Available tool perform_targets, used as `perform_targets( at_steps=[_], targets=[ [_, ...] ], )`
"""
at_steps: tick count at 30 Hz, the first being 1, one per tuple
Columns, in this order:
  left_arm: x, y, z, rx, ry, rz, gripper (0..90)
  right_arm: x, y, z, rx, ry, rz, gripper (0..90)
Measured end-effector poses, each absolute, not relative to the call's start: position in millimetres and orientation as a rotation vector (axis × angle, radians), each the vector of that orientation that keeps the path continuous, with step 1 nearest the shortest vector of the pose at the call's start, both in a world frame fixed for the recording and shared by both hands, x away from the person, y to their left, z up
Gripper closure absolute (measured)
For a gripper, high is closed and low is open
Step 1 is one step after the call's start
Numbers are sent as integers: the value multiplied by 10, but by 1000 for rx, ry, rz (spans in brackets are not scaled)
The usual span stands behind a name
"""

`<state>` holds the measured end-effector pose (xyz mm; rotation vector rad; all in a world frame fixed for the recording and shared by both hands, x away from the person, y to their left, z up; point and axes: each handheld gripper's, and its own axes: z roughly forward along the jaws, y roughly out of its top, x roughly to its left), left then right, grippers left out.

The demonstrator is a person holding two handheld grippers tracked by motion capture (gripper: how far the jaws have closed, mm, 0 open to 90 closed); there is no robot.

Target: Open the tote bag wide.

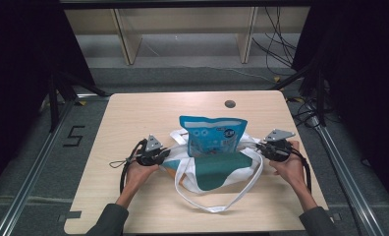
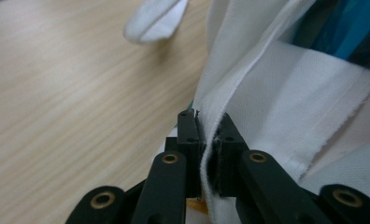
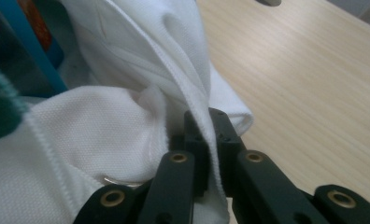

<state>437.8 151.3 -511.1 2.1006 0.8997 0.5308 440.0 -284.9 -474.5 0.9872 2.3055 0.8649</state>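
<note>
Now you hold the white bag (image 1: pixel 202 172) open from both sides.
Left gripper (image 1: pixel 153 153) and right gripper (image 1: pixel 272 147) each pinch its rim; the blue pouch (image 1: pixel 212 135) stands between them.

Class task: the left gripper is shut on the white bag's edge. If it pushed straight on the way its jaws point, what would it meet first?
Probably more of the white bag itself: the left gripper clamps its hem, and the blue pouch sits beyond; depth is unclear.
</note>
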Motion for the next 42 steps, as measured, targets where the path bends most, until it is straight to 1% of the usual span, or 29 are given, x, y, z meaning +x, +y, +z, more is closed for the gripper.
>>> perform_targets(
  at_steps=[2,5,6,8,9,10,11,12,13,14,17,19,21,24,27,29,30,31,32,33,35,36,38,41,42],
  targets=[
    [4386,1493,-5155,2094,932,507,833,4433,-2850,-4789,1007,2316,865,882],
    [4375,1490,-5144,2103,922,532,828,4464,-2873,-4840,1035,2320,892,882],
    [4375,1493,-5145,2090,927,530,825,4477,-2886,-4853,999,2316,888,882],
    [4367,1506,-5130,2077,949,527,801,4462,-2878,-4843,1029,2303,902,880],
    [4369,1522,-5118,2072,951,538,751,4461,-2881,-4838,1014,2296,896,876],
    [4369,1557,-5087,2079,961,532,695,4451,-2874,-4825,1034,2292,897,852],
    [4367,1573,-5068,2075,965,532,646,4456,-2889,-4790,1041,2286,886,780],
    [4360,1571,-5053,2032,988,523,618,4458,-2895,-4771,1066,2266,892,734],
    [4353,1605,-5005,2058,981,539,580,4450,-2914,-4725,1115,2264,903,701],
    [4347,1606,-4969,2043,991,544,542,4459,-2943,-4678,1118,2243,943,681],
    [4331,1602,-4848,2032,990,572,473,4413,-3023,-4438,1132,2203,1029,618],
    [4307,1570,-4767,1965,998,568,430,4338,-3062,-4218,1108,2164,1098,607],
    [4275,1555,-4669,1971,972,568,412,4261,-3072,-4058,1081,2137,1147,601],
    [4240,1483,-4550,1978,927,617,416,4143,-3028,-3869,1050,2151,1220,579],
    [4223,1379,-4464,1986,863,597,424,4001,-2892,-3794,987,2236,1278,556],
    [4240,1326,-4406,2012,822,622,425,3912,-2769,-3796,930,2321,1290,538],
    [4261,1311,-4389,2013,816,614,424,3897,-2726,-3806,870,2355,1279,526],
    [4283,1286,-4395,1986,832,576,420,3873,-2668,-3827,850,2380,1280,517],
    [4320,1301,-4395,2018,808,542,419,3845,-2610,-3839,849,2413,1282,512],
    [4344,1285,-4425,2014,821,510,420,3853,-2564,-3861,796,2436,1291,500],
    [4410,1267,-4490,2019,855,518,424,3842,-2467,-3917,760,2503,1305,489],
    [4458,1263,-4526,2014,863,492,428,3852,-2446,-3938,756,2517,1295,484],
    [4535,1224,-4580,2000,871,439,445,3876,-2409,-3986,748,2551,1241,482],
    [4610,1154,-4611,2012,865,442,488,3890,-2405,-4033,740,2561,1236,476],
    [4625,1136,-4607,2001,859,447,522,3901,-2411,-4054,712,2566,1235,479]
  ],
)
